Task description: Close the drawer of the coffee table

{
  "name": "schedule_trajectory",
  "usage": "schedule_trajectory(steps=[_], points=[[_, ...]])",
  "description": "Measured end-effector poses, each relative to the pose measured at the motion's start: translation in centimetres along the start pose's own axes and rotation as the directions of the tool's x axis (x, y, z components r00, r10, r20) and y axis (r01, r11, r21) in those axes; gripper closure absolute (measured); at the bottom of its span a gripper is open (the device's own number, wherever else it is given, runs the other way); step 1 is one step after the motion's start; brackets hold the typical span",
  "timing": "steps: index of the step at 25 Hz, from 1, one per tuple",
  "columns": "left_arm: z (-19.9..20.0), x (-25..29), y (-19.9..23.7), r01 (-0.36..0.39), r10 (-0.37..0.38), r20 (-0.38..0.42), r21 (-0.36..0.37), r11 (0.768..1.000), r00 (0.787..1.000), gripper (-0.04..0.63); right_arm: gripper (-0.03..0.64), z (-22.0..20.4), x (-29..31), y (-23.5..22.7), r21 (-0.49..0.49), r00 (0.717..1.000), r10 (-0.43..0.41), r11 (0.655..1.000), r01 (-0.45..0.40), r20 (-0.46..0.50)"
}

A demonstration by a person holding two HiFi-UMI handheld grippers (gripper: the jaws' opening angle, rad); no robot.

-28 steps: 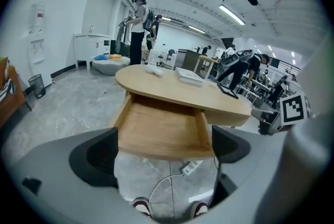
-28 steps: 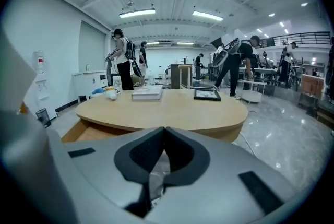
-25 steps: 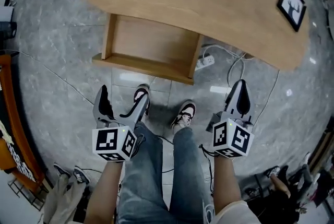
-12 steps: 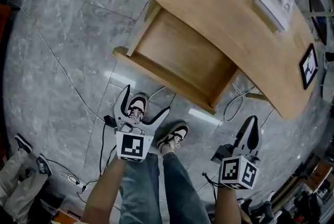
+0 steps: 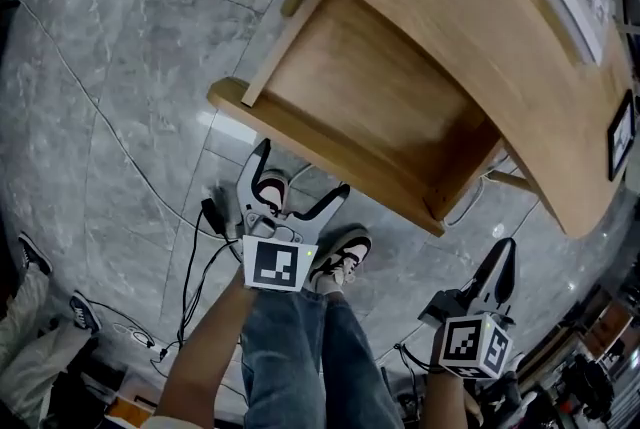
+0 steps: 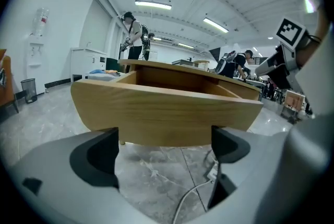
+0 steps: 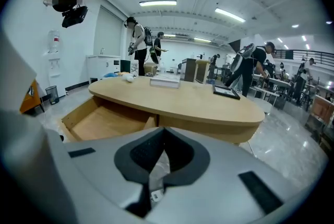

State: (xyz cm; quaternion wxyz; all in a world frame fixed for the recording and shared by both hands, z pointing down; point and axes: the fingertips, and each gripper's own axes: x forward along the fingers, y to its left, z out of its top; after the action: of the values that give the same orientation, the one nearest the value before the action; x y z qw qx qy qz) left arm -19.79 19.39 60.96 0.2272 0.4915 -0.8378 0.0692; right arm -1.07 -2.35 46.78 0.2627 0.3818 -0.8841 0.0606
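While the drawer (image 5: 375, 102) stands pulled well out from under the coffee table (image 5: 470, 27), its front panel (image 5: 325, 155) faces the person and nothing touches it yet. The left gripper (image 5: 303, 173) has its 2 jaws spread wide with only floor and a white cable (image 6: 194, 198) showing between them. In the left gripper view the panel (image 6: 167, 108) lies straight ahead of the fingers (image 6: 96, 157) and near, its long axis running crosswise to the way the gripper points. The right gripper (image 5: 503, 262) has its jaws closed together on nothing and hangs off to the side, well apart from the drawer's near corner. The left is therefore the nearer and better lined up. The push probably has to go square into the panel's middle, along the drawer's slide line toward the table, so that the drawer does not skew.
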Motion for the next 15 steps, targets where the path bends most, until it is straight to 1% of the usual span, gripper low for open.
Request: schedule_trajectory(steps=[2, 5, 10, 15], points=[[0.3, 0.6, 0.1, -0.002, 0.003, 0.011, -0.007, 1.000, 1.000, 0.040, 0.617, 0.0, 0.7, 0.3, 0.003, 1.000, 0.003, 1.000, -0.003, 0.001], [0.6, 1.2, 0.2, 0.002, -0.002, 0.013, 0.013, 1.000, 1.000, 0.040, 0.617, -0.1, 1.6, 0.6, 0.011, 1.000, 0.012, 1.000, -0.012, -0.001], [1.0, 1.4, 0.2, 0.029, -0.030, 0.013, 0.045, 0.999, 0.999, 0.040, 0.617, -0.3, 2.4, 0.2, 0.045, 1.000, 0.017, 0.999, -0.017, -0.012], [1.1, 1.4, 0.2, 0.036, -0.036, 0.002, 0.050, 0.998, 0.999, 0.040, 0.617, -0.6, 2.7, -0.4, 0.069, 1.000, 0.006, 0.998, -0.004, -0.020]])
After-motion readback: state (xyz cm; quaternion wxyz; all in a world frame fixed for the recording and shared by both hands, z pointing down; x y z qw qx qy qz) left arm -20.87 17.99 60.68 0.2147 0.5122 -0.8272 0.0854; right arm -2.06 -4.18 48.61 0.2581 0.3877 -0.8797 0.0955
